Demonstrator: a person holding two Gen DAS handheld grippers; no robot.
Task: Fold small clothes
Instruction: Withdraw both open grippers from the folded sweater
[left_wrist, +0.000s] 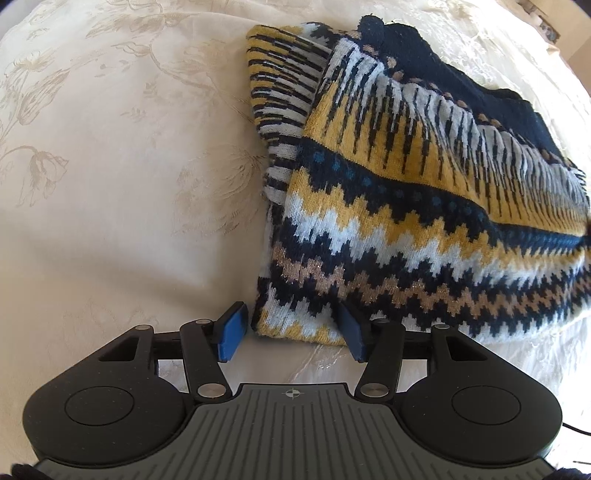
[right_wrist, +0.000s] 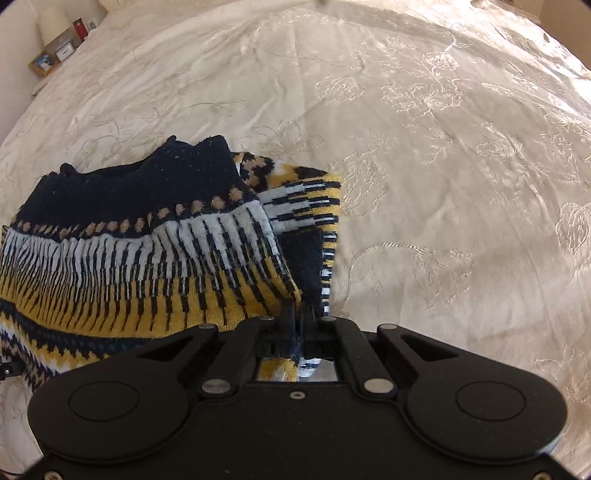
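A small knitted sweater (left_wrist: 406, 206) in navy, yellow, white and tan zigzag bands lies partly folded on a cream embroidered bedspread (left_wrist: 129, 166). In the left wrist view my left gripper (left_wrist: 291, 328) is open, its blue pads (left_wrist: 232, 330) straddling the sweater's near bottom corner; nothing is pinched. In the right wrist view the same sweater (right_wrist: 147, 251) fills the left half, navy collar on top. My right gripper (right_wrist: 297, 317) is shut on the sweater's near right edge, cloth bunched between the fingers.
The bedspread (right_wrist: 443, 166) stretches wide to the right and beyond the sweater. At the far left corner of the right wrist view a wooden bedside shelf (right_wrist: 51, 55) holds a lamp, a red can and a small picture.
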